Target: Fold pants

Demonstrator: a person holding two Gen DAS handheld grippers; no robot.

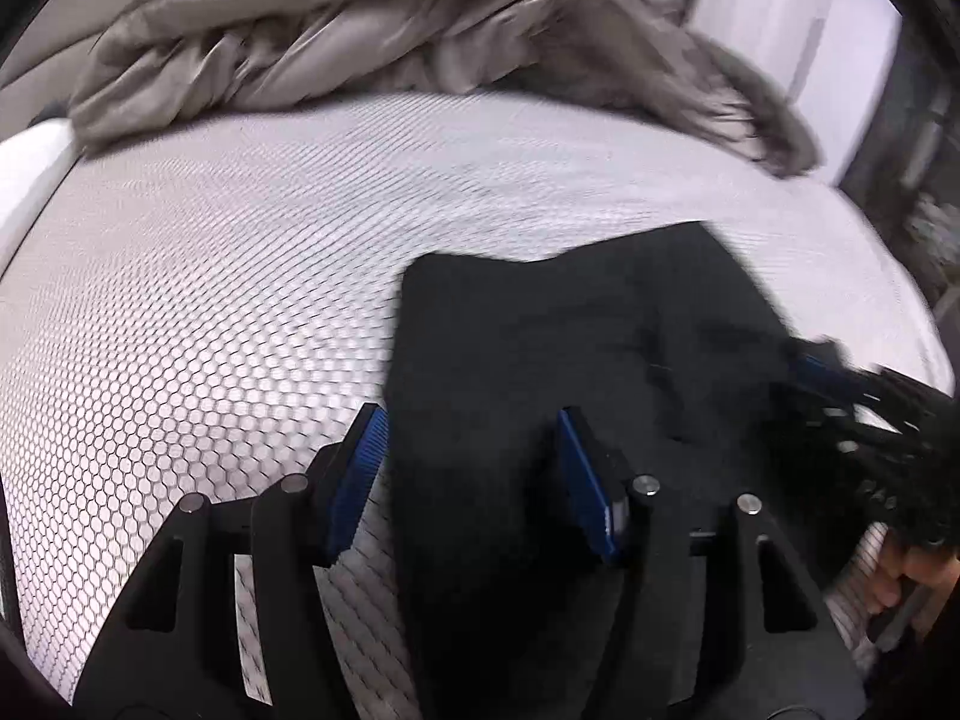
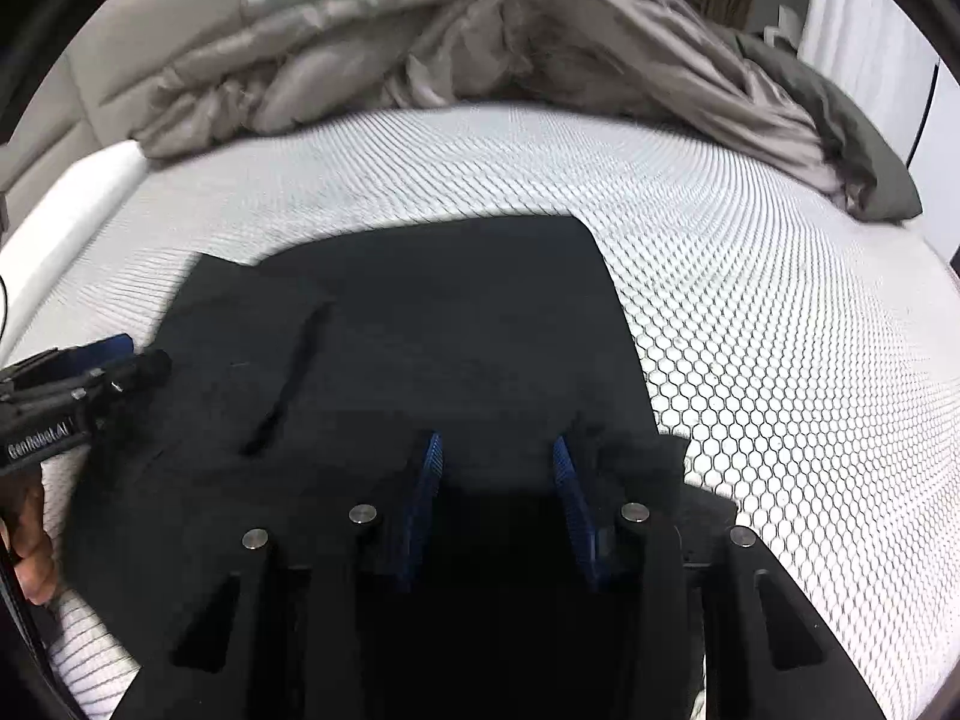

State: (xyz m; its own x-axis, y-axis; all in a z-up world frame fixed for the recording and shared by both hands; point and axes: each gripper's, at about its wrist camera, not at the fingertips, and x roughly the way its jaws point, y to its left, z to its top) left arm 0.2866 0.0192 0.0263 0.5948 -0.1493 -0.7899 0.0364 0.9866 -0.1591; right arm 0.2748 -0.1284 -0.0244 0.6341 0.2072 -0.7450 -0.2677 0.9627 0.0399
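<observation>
Two tools, both spread apart: my left tool (image 1: pixel 474 438) straddles the black pants' (image 2: pixel 420 330) edge, my right tool (image 2: pixel 498 456) over them (on the bed (image 2: pixel 750 300)).

Matte black plastic on both claws, left claw (image 1: pixel 471 468) and right claw (image 2: pixel 498 480), each with ribbed blue pads (image 1: pixel 360 474) and round silver pins at the finger joints. White "GenRobot.AI" lettering along the left claw's side in the right wrist view. Bare skin on the hands (image 2: pixel 30 546) at the frame edges.
</observation>
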